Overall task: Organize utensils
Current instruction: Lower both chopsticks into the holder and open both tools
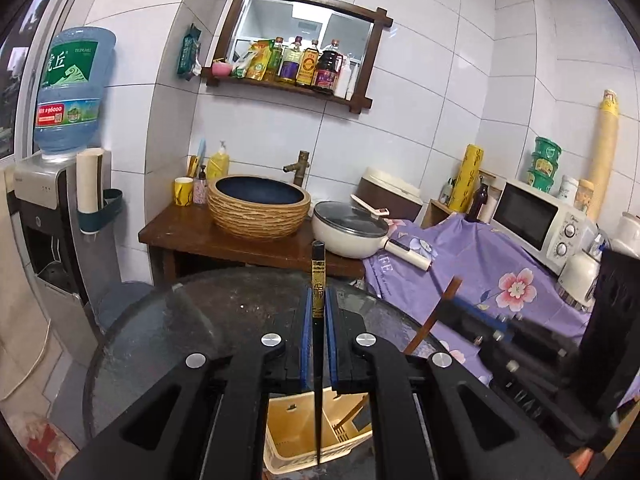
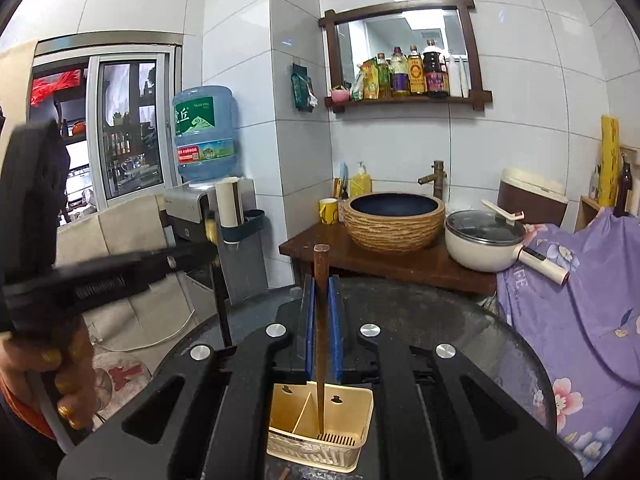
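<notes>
My left gripper point(image 1: 319, 300) is shut on a black chopstick with a gold band point(image 1: 318, 280), held upright over the beige utensil holder point(image 1: 288, 428) on the round glass table point(image 1: 200, 320). My right gripper point(image 2: 320, 292) is shut on a brown wooden chopstick point(image 2: 321, 320), upright, its lower tip inside the right compartment of the beige holder point(image 2: 352, 408), near the slotted floor. In the left wrist view the right gripper point(image 1: 472, 312) and its brown chopstick point(image 1: 434, 316) stand to the right. In the right wrist view the left gripper point(image 2: 120, 268) is at the left, blurred.
Beyond the table stand a wooden counter point(image 1: 192, 232) with a woven basin point(image 1: 258, 210) and a white lidded pan point(image 1: 350, 230). A purple floral cloth point(image 1: 500, 276) covers the surface at right, with a microwave point(image 1: 536, 220). A water dispenser point(image 1: 56, 208) stands at left.
</notes>
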Demonstrator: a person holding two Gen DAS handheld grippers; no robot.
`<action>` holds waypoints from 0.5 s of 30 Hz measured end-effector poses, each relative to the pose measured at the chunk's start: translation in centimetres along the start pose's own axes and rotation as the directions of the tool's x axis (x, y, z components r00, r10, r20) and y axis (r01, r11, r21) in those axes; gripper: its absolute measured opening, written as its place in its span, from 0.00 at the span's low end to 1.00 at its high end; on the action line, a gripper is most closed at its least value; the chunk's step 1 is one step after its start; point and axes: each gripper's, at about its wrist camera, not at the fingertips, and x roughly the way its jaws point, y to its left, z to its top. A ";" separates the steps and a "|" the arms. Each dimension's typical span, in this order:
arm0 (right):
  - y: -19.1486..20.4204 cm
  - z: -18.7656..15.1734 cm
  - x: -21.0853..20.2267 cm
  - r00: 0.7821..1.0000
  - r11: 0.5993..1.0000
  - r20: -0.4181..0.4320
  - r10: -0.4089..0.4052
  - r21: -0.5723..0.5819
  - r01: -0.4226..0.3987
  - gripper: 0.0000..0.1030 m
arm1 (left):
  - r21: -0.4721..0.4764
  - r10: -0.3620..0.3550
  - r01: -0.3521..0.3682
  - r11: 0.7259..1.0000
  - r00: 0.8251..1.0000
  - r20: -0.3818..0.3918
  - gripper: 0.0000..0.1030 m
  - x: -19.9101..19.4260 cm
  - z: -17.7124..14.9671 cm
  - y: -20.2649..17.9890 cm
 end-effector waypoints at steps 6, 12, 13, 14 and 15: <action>-0.5 0.9 0.1 1.000 1.000 0.011 -0.008 0.011 0.008 0.07 | 0.026 0.002 -0.004 1.000 0.998 0.066 0.07 -1.6 3.1 -1.0; -0.4 -0.3 1.2 1.000 1.000 -0.018 -0.012 0.012 0.012 0.07 | 0.023 0.032 -0.033 0.999 0.999 0.035 0.07 0.1 1.4 -0.9; -0.4 -0.7 1.5 1.000 1.000 -0.026 -0.010 0.017 0.011 0.07 | 0.019 0.040 -0.041 0.999 0.999 0.014 0.07 0.9 0.6 -0.7; -0.5 -1.2 1.8 0.999 1.000 -0.038 -0.009 0.024 0.010 0.07 | 0.019 0.047 -0.046 0.999 0.999 -0.001 0.07 1.5 -0.1 -0.5; -0.6 -1.7 2.1 0.999 1.000 -0.046 -0.009 0.028 0.010 0.07 | 0.018 0.052 -0.052 0.998 0.998 -0.020 0.07 2.2 -0.8 -0.4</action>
